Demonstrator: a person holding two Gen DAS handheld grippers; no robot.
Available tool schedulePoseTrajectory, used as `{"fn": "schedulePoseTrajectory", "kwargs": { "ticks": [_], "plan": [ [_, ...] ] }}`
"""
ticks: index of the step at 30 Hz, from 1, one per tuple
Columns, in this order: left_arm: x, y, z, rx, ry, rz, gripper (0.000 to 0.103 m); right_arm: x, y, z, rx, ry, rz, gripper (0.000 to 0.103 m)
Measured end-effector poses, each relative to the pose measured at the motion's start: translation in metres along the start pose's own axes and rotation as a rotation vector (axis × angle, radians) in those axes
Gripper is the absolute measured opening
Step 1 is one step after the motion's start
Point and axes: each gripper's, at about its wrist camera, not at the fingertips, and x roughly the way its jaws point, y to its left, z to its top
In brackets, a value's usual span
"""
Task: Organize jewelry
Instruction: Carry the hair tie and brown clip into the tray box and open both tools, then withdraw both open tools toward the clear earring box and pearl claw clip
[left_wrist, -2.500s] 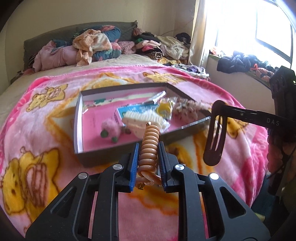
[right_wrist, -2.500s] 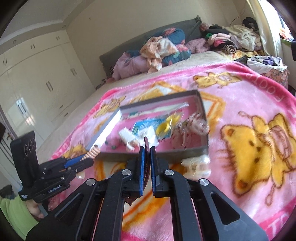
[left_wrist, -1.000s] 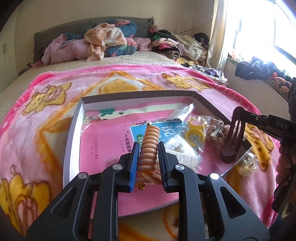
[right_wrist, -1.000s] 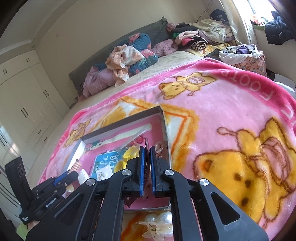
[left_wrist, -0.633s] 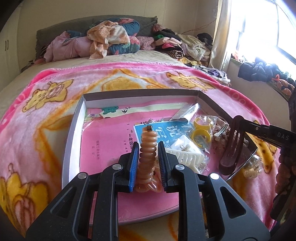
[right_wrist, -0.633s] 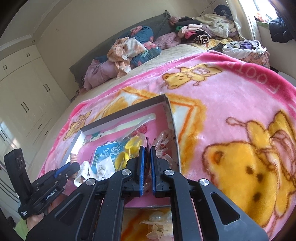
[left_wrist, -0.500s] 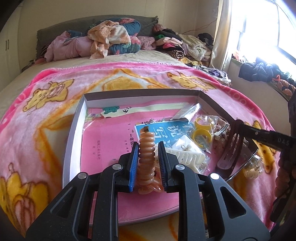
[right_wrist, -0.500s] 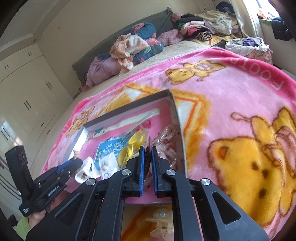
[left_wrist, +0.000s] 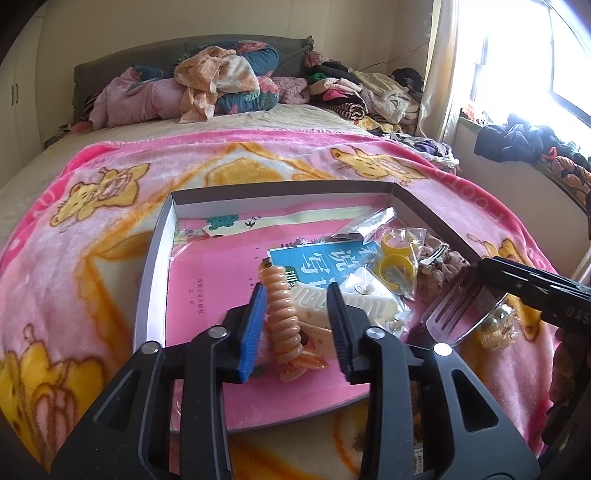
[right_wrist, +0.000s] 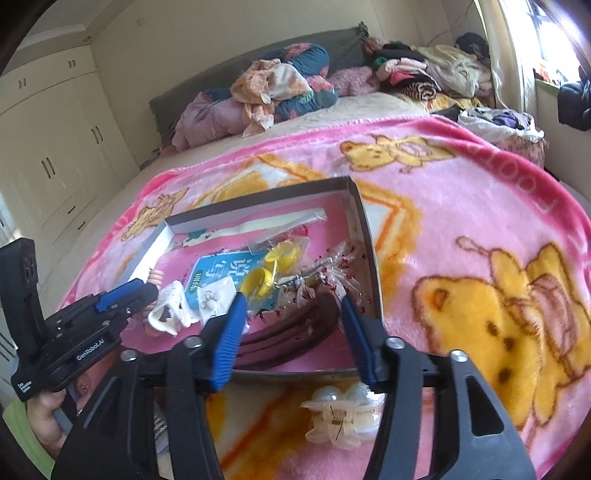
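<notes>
A shallow grey box (left_wrist: 155, 266) with a pink floor lies on the pink bear blanket; it also shows in the right wrist view (right_wrist: 371, 258). My left gripper (left_wrist: 297, 325) is open over the box's near side, and an orange spiral hair tie (left_wrist: 282, 321) lies between its fingers on the box floor. My right gripper (right_wrist: 291, 332) is open over the box's near right corner, and a dark maroon snap hair clip (right_wrist: 288, 336) lies below it in the box. A white pearl claw clip (right_wrist: 338, 415) lies on the blanket outside the box.
The box also holds a teal booklet (left_wrist: 321, 258), yellow rings in a bag (left_wrist: 397, 262), a white comb clip (left_wrist: 354, 299) and a beaded piece (right_wrist: 332, 269). Piles of clothes (left_wrist: 221, 85) lie at the head of the bed. A window sill (left_wrist: 517, 147) is on the right.
Both grippers have opened. The orange spiral hair tie and the maroon clip have dropped from the fingers onto the box floor.
</notes>
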Motion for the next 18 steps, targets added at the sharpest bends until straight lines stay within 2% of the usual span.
{"fn": "schedulePoseTrajectory", "kwargs": {
  "ticks": [1, 6, 11, 13, 17, 18],
  "plan": [
    [-0.002, -0.001, 0.000, 0.000, 0.000, -0.005, 0.034, -0.005, 0.000, 0.000, 0.001, -0.012, -0.001, 0.069],
    [-0.012, -0.006, 0.001, 0.007, -0.010, -0.012, 0.044, -0.022, -0.001, 0.001, -0.004, -0.054, -0.013, 0.079],
    [-0.024, -0.013, 0.001, 0.011, -0.028, -0.018, 0.056, -0.035, -0.001, 0.000, -0.024, -0.071, -0.028, 0.082],
    [-0.029, -0.014, 0.001, 0.010, -0.037, -0.018, 0.064, -0.039, -0.001, -0.001, -0.028, -0.076, -0.028, 0.084],
    [-0.040, -0.015, 0.000, 0.006, -0.048, -0.022, 0.069, -0.048, 0.004, -0.004, -0.057, -0.090, -0.039, 0.087],
    [-0.042, -0.016, 0.000, 0.006, -0.051, -0.021, 0.075, -0.050, 0.005, -0.005, -0.067, -0.092, -0.042, 0.087]
  ]
}}
